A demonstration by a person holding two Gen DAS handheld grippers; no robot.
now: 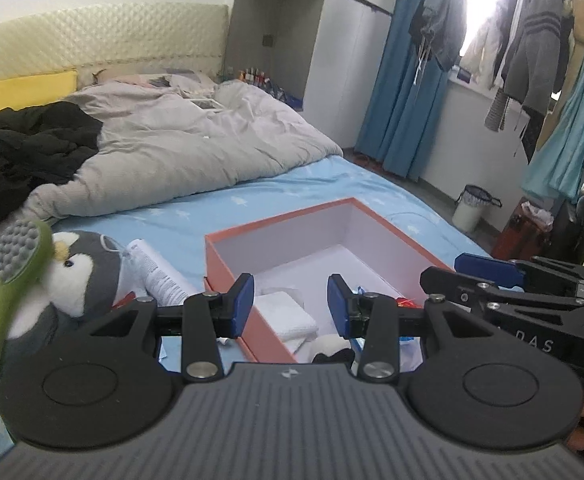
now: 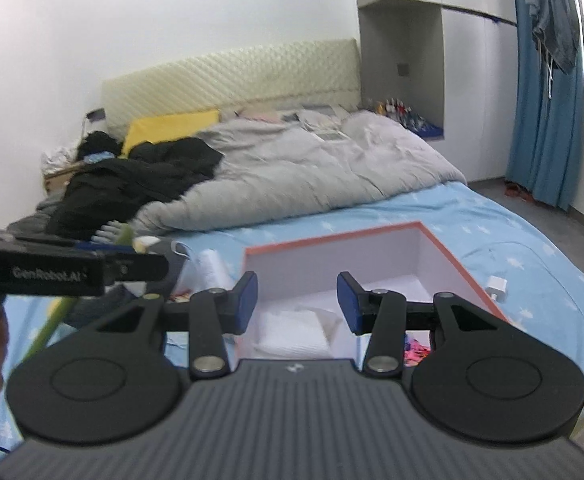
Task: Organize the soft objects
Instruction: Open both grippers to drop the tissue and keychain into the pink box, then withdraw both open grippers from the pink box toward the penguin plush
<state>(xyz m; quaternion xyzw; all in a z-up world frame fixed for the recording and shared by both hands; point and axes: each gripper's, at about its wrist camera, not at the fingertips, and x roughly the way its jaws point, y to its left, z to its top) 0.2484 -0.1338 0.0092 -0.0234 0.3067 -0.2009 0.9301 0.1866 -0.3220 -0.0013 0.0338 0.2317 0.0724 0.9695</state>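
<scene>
on the light-blue bedsheet (image 1: 324, 184) in front of me sits an orange box (image 1: 228, 264) with a white inside, lid off, and both of my grippers hang above its near end. my left gripper (image 1: 290, 306) has its blue-padded jaws parted with nothing between them; through the gap i see the box wall and a folded white towel (image 1: 288, 318) lying on the box floor. my right gripper (image 2: 298, 300) is the same, jaws apart and empty, looking down at that towel (image 2: 292, 334) from the other side. in the left view the right gripper (image 1: 488, 270) shows at the right edge, just beside mine.

to the left of the box, outside it, a grey and white penguin plush (image 1: 76, 280) lies on the sheet, with a white tube (image 1: 160, 276) of printed text between it and the box. a green-handled brush with a grey nubbed head (image 1: 18, 254) stands up in front of the penguin, close to the lens. a small black and white plush (image 1: 332, 350) peeks out at the box's near end, partly hidden by my left gripper; i cannot tell what it is.

farther back, a crumpled grey duvet (image 1: 180, 140) covers the bed, with black clothes (image 1: 28, 144) and a yellow pillow (image 1: 24, 92) near the headboard.
</scene>
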